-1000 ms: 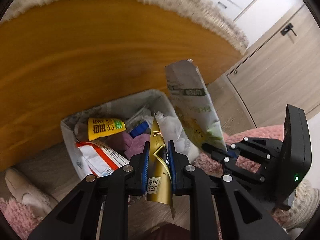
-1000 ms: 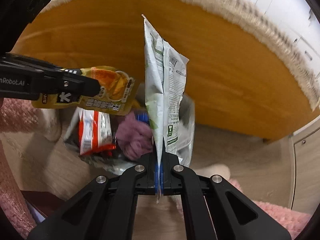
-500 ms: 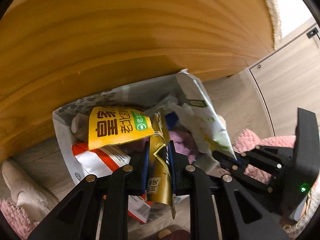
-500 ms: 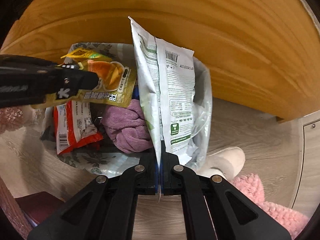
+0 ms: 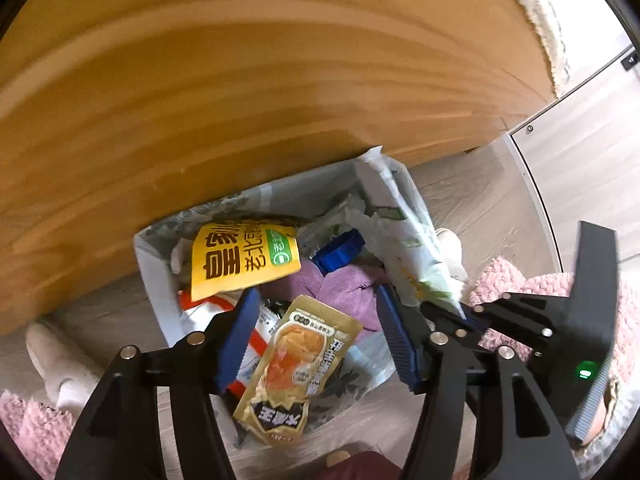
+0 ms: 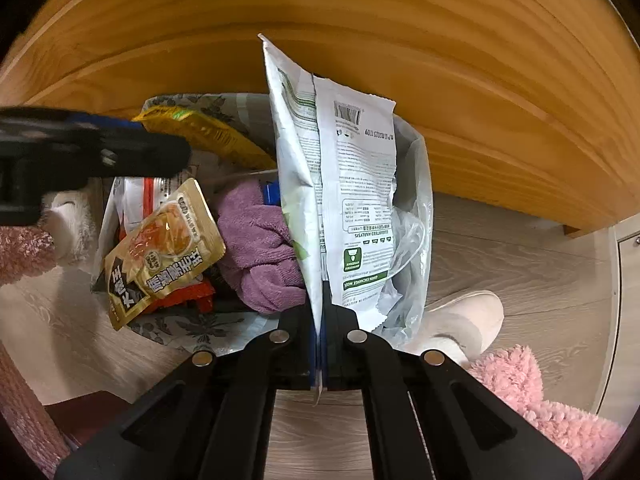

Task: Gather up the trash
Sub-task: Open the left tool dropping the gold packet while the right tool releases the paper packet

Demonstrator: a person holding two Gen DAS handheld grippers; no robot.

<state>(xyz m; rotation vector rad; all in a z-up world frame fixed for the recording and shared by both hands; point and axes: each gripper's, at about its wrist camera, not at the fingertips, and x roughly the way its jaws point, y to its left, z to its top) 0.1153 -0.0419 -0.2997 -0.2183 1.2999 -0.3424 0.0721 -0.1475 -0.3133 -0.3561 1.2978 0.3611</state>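
Trash is gathered in a lined bin [image 5: 160,264] on the floor beside a wooden panel. The left gripper [image 5: 316,336], its jaws just spread wide, is seen with a gold pouch [image 5: 296,368] loose between them at 6 o'clock of the bin. A white-green bag [image 6: 340,200] is pinched by the closed right gripper [image 6: 320,364], upright over the bin's 3 o'clock edge.

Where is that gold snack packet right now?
The gold packet sits loose between the left claw's just-opened jaws, over the near edge of the trash bag, beside the purple cloth.
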